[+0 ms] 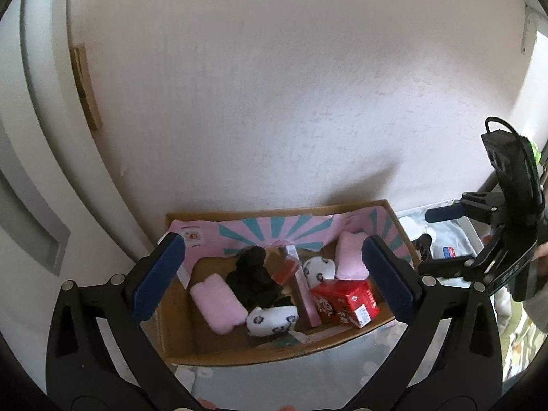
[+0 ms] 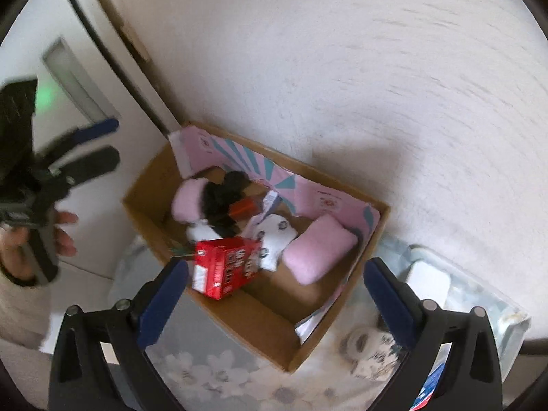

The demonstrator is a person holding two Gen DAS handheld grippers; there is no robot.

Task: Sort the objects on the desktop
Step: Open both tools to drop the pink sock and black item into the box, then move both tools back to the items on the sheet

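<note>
A cardboard box (image 1: 178, 335) with a pink and teal liner stands against the wall; it also shows in the right wrist view (image 2: 260, 318). Inside lie a red carton (image 1: 346, 298) (image 2: 224, 267), two pink rolled socks (image 1: 217, 303) (image 1: 349, 257), a black bundle (image 1: 253, 274), two white patterned socks (image 1: 272, 320) and a pink stick (image 1: 304, 291). My left gripper (image 1: 274, 282) is open and empty above the box. My right gripper (image 2: 275, 299) is open and empty over the box's near wall. The red carton looks tilted and blurred in the right wrist view.
A clear plastic bin (image 2: 493, 311) with white items stands right of the box; it also shows in the left wrist view (image 1: 445, 229). A white patterned sock (image 2: 370, 349) lies on the floral cloth (image 2: 219, 370). A white door (image 1: 41, 137) is at left.
</note>
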